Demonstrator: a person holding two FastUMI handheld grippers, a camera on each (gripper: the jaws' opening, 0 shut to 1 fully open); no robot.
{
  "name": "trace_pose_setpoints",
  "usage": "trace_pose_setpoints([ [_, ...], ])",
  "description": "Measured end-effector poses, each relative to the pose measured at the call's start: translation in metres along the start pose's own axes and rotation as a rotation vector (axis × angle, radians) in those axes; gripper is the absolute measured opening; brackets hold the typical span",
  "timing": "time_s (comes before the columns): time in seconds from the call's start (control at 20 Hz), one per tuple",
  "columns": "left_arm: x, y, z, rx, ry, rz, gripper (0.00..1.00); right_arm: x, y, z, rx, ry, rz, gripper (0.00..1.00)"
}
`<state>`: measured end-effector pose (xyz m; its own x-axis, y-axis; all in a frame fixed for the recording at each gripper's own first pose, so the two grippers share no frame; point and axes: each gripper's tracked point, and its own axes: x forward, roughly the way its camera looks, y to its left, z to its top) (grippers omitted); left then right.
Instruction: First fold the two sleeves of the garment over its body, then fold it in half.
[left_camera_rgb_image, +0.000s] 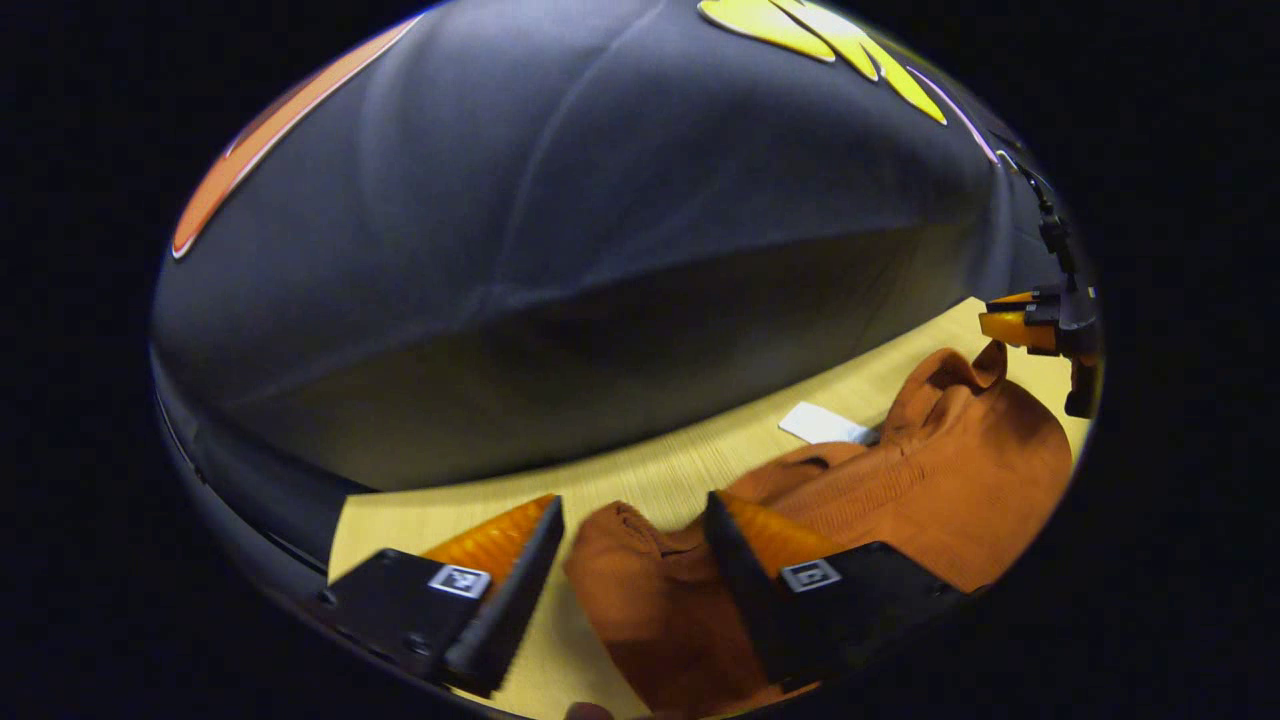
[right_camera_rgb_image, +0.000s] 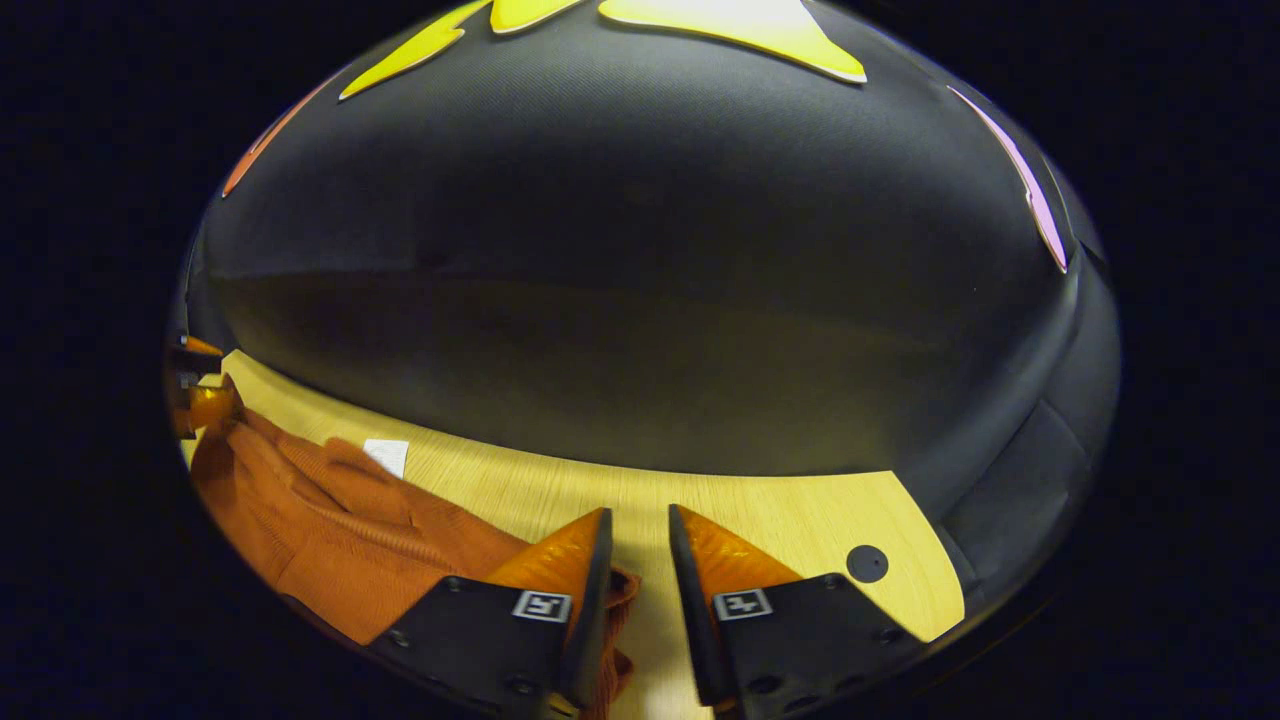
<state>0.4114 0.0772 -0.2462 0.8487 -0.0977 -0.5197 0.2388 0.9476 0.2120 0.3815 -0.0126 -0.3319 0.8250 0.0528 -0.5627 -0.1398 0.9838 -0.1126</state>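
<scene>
An orange knitted garment (left_camera_rgb_image: 900, 490) lies rumpled on a pale wooden surface (left_camera_rgb_image: 660, 470), close to the far edge where the black cloth wall (left_camera_rgb_image: 560, 230) comes down to meet the wood. In the left gripper view the left tool (left_camera_rgb_image: 630, 545) hangs low over the garment with its fingers set wide apart; a bunched fold of orange knit, which may be a sleeve end, sits in the gap between them, nearer the right finger, and neither finger clearly presses on it. A small white tag (left_camera_rgb_image: 822, 424) lies on the wood just beside the garment, toward the far edge. The other tool shows at the right rim of that view, over the far end of the garment. In the right gripper view the right tool (right_camera_rgb_image: 640, 560) has its fingers apart with a narrow gap, bare wood showing between them; the garment (right_camera_rgb_image: 340, 520) stretches away to the left, and a bit of its knit lies under and just beside the left finger. A small dark round spot (right_camera_rgb_image: 867, 563) marks the surface near its right-hand edge.
</scene>
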Motion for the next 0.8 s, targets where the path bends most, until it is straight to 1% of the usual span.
trace_pose_setpoints([
  [0.05, -0.004, 0.000, 0.008, -0.006, -0.019, 0.004, 1.00, -0.006, 0.004, 0.004, 0.004, 0.007, 0.016, 0.50],
  [0.1, -0.011, -0.003, 0.016, -0.021, -0.036, -0.002, 0.99, -0.015, 0.008, 0.002, 0.003, 0.027, 0.027, 0.63],
  [0.2, -0.030, -0.004, 0.039, -0.038, -0.078, 0.017, 0.99, -0.034, 0.014, 0.014, 0.005, 0.009, 0.042, 0.78],
  [0.25, -0.040, -0.007, 0.048, -0.048, -0.099, 0.025, 0.99, -0.045, 0.018, 0.026, 0.018, -0.016, 0.049, 0.82],
  [0.3, -0.052, -0.011, 0.061, -0.068, -0.126, 0.028, 0.99, -0.059, 0.020, 0.039, 0.030, -0.045, 0.055, 0.88],
  [0.4, -0.091, -0.010, 0.088, -0.113, -0.175, 0.031, 0.99, -0.089, 0.019, 0.068, 0.054, -0.118, 0.064, 0.92],
  [0.55, -0.144, -0.008, 0.124, -0.193, -0.267, 0.031, 0.99, -0.147, 0.016, 0.116, 0.098, -0.247, 0.079, 0.92],
  [0.65, -0.177, 0.001, 0.142, -0.226, -0.319, 0.062, 0.99, -0.188, 0.014, 0.136, 0.117, -0.323, 0.087, 0.92],
  [0.75, -0.206, 0.003, 0.150, -0.258, -0.345, 0.091, 0.99, -0.226, 0.012, 0.149, 0.110, -0.380, 0.099, 0.92],
  [0.8, -0.219, 0.001, 0.152, -0.282, -0.352, 0.098, 0.99, -0.240, 0.012, 0.148, 0.107, -0.403, 0.101, 0.95],
])
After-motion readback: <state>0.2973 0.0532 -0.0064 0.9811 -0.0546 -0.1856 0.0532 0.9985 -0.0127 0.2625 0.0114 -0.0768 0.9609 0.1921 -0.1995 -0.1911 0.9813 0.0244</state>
